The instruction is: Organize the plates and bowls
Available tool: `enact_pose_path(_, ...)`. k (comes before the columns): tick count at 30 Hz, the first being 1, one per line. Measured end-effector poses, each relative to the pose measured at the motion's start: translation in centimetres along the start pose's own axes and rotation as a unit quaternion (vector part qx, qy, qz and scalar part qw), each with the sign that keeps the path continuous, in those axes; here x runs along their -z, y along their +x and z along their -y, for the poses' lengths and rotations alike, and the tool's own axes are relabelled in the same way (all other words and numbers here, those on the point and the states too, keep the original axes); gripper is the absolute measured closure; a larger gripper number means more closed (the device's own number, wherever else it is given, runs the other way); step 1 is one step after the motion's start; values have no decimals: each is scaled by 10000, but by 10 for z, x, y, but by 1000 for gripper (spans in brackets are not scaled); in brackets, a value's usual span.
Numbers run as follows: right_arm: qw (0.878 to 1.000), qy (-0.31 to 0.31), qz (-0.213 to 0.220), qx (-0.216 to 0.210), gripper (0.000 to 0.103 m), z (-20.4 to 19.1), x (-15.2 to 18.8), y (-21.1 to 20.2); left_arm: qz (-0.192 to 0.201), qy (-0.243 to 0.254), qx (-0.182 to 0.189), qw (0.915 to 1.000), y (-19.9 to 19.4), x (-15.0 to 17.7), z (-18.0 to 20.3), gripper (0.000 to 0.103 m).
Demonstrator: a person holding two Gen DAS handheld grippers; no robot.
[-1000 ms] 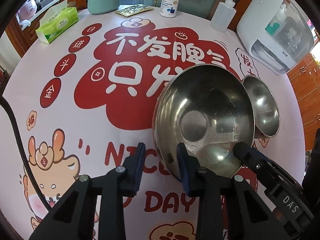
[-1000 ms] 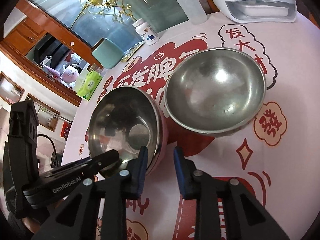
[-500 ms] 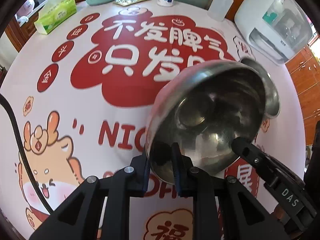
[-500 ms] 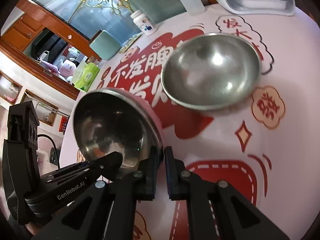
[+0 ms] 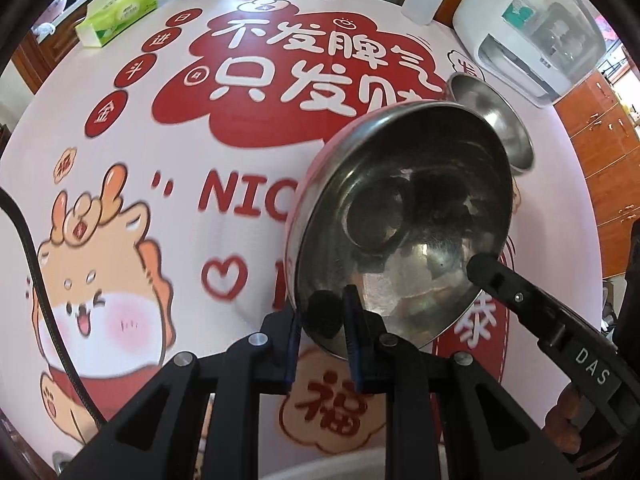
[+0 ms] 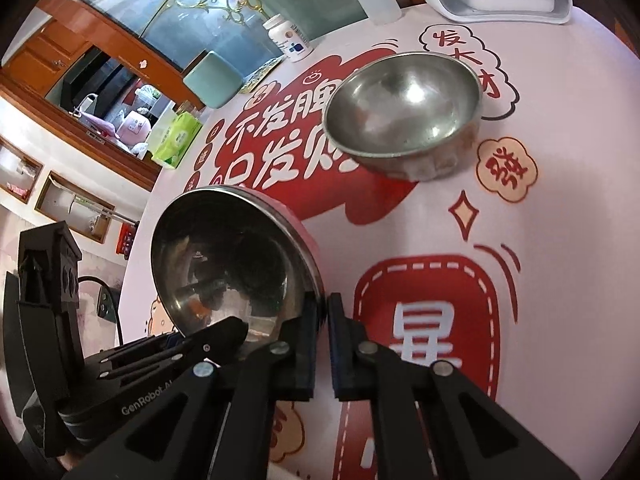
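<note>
Both grippers pinched one wide, shallow stainless-steel bowl with a pink outer wall point(image 5: 404, 216): left gripper point(image 5: 324, 332) jaws pressed on the near rim, right gripper point(image 6: 322, 320) jaws nearly together on the thin rim's other side. Both jaws had just been closing, rim between them. Bowl hung tilted above the desk point(image 5: 140, 128), its far edge highest. Second, deeper stainless-steel bowl point(image 6: 404, 112) sat on the desk at about 1 o'clock in both wrist views, apart from the lifted one. Judged step: carry the wide bowl toward the deeper one for stacking. To do well, level it first, keep both hands moving together so the rim does not twist out, and check which nests in which before lowering. Readable writing: "NIC" point(image 5: 244, 200) on the red-and-pink printed cloth, large Chinese characters, "DAS" on the right gripper's arm, "GenRobot.AI" on the left's. Bottle label too small to read.
</note>
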State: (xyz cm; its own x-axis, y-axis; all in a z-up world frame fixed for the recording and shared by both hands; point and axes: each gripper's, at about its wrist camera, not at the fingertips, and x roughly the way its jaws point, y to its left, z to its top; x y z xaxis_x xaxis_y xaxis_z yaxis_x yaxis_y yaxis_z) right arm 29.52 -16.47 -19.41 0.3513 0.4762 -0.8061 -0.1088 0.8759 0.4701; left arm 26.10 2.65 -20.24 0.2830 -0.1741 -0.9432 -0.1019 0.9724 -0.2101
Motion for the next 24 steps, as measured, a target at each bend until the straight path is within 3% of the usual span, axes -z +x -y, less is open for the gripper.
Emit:
enact_pose_path(14,9987,-506,50,-74,98,-43,39,-31,257,-266,212,9991,-52,59,-30,85)
enact_pose_path(24,9951,-973,69,-176,97,-83,71,-46,546,-416,112,9976,-91,99,-53,85)
